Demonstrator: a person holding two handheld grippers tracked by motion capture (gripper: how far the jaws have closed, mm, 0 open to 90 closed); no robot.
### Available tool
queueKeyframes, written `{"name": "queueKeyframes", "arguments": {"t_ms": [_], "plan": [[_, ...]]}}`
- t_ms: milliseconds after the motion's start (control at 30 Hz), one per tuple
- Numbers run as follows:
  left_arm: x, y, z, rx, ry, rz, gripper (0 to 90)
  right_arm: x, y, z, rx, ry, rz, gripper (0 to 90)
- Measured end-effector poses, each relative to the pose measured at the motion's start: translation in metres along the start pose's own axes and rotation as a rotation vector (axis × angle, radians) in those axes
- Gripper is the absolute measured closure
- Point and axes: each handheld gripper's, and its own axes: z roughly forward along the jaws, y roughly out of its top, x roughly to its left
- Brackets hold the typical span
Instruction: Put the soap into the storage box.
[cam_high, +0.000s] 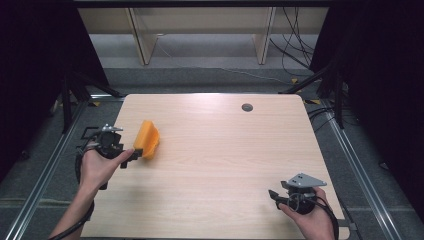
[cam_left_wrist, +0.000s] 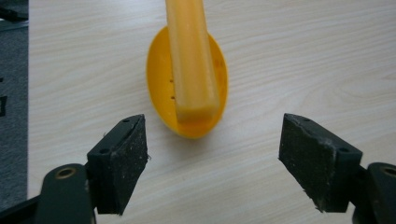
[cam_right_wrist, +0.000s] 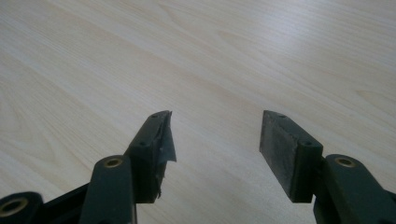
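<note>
Two hand-held grippers are seen over a pale wooden desk (cam_high: 215, 165). The left hand-held gripper (cam_left_wrist: 212, 154) has its jaws spread wide, nothing between the pads; an orange scoop (cam_left_wrist: 187, 74) lies on the desk just ahead of them, its handle end nearest. The right hand-held gripper (cam_right_wrist: 215, 140), jaws likewise apart and empty, is held well away from the scoop. If the left jaws are closed off-centre, the smooth rounded scoop could be nudged aside or could slip out. No brand, label or writing can be read anywhere.
</note>
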Motion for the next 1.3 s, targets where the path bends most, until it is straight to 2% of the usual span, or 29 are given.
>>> {"name": "queueKeyframes", "arguments": {"t_ms": [33, 100, 200, 233, 300, 333, 400, 467, 533, 600, 633, 667, 700, 733, 767, 800, 933, 967, 1000, 1033, 1067, 1167, 1233, 1267, 1300], "plan": [[-0.001, -0.006, 0.0, -0.01, -0.005, 0.003, 22.5, 0.0, 0.0, 0.0, 0.0, 0.0, 0.0, 44.1], [-0.001, -0.014, -0.002, 0.003, -0.016, 0.005, 20.8, 0.0, 0.0, 0.0, -0.002, -0.002, -0.011, 44.0], [-0.002, -0.028, -0.003, -0.017, -0.009, 0.034, 20.8, 0.001, 0.0, -0.001, 0.003, 0.001, 0.006, 44.0], [-0.002, -0.033, -0.003, -0.03, -0.01, 0.042, 21.1, 0.0, 0.0, 0.0, 0.0, -0.002, -0.012, 44.0], [-0.003, -0.045, -0.003, -0.033, -0.043, 0.062, 21.1, 0.0, 0.0, 0.0, -0.005, 0.001, -0.021, 44.0], [-0.004, -0.055, 0.0, -0.048, -0.059, 0.052, 21.1, -0.001, 0.001, 0.001, -0.017, -0.004, -0.044, 44.0], [-0.003, -0.061, 0.0, -0.046, -0.062, 0.066, 21.2, -0.001, 0.001, 0.0, -0.017, -0.003, -0.044, 44.0], [-0.003, -0.075, 0.002, -0.043, -0.073, 0.093, 22.3, 0.0, 0.0, 0.001, 0.003, 0.01, -0.015, 43.8], [-0.004, -0.087, 0.004, -0.076, -0.082, 0.084, 23.0, 0.0, 0.0, 0.001, 0.004, 0.011, -0.014, 43.8], [-0.005, -0.097, 0.007, -0.084, -0.083, 0.085, 23.1, 0.0, 0.0, 0.001, 0.001, 0.01, -0.023, 43.8], [-0.008, -0.102, 0.01, -0.103, -0.081, 0.064, 23.3, 0.0, 0.001, 0.001, 0.0, 0.009, -0.025, 43.8], [-0.008, -0.107, 0.011, -0.102, -0.081, 0.084, 23.3, 0.001, 0.001, 0.0, 0.0, 0.007, -0.021, 43.8], [-0.009, -0.112, 0.015, -0.117, -0.089, 0.065, 23.3, 0.001, 0.001, 0.0, 0.0, 0.007, -0.021, 43.8], [-0.009, -0.116, 0.017, -0.11, -0.086, 0.061, 23.6, 0.001, 0.001, -0.001, 0.001, 0.016, -0.012, 43.8], [-0.01, -0.118, 0.019, -0.113, -0.093, 0.071, 23.8, 0.003, 0.001, -0.002, -0.001, 0.014, 0.0, 43.9], [-0.01, -0.119, 0.02, -0.12, -0.096, 0.067, 23.8, 0.001, 0.001, -0.001, -0.014, 0.013, -0.025, 43.8], [-0.01, -0.119, 0.024, -0.147, -0.104, 0.074, 23.8, 0.0, 0.001, -0.001, -0.019, 0.011, -0.028, 43.8], [-0.009, -0.118, 0.024, -0.122, -0.105, 0.077, 23.9, -0.001, 0.001, -0.001, -0.031, 0.01, -0.022, 43.8], [-0.009, -0.119, 0.025, -0.126, -0.109, 0.076, 24.1, -0.001, 0.001, -0.002, -0.024, 0.009, -0.002, 43.8], [-0.008, -0.119, 0.026, -0.114, -0.116, 0.082, 24.1, -0.001, 0.001, -0.002, -0.024, 0.009, -0.002, 43.8], [-0.009, -0.119, 0.027, -0.119, -0.119, 0.086, 24.1, -0.003, 0.001, -0.001, -0.025, 0.006, -0.027, 43.8], [-0.01, -0.119, 0.027, -0.105, -0.122, 0.118, 24.1, -0.003, 0.001, -0.002, -0.023, 0.002, -0.008, 43.9], [-0.012, -0.119, 0.029, -0.12, -0.133, 0.108, 23.7, -0.003, 0.001, -0.002, -0.016, 0.003, 0.009, 43.8], [-0.013, -0.118, 0.029, -0.109, -0.132, 0.138, 23.7, -0.004, 0.0, -0.002, -0.02, -0.002, 0.008, 43.8], [-0.013, -0.118, 0.029, -0.109, -0.132, 0.138, 23.7, -0.004, 0.0, -0.002, -0.02, -0.002, 0.008, 43.8]]}}
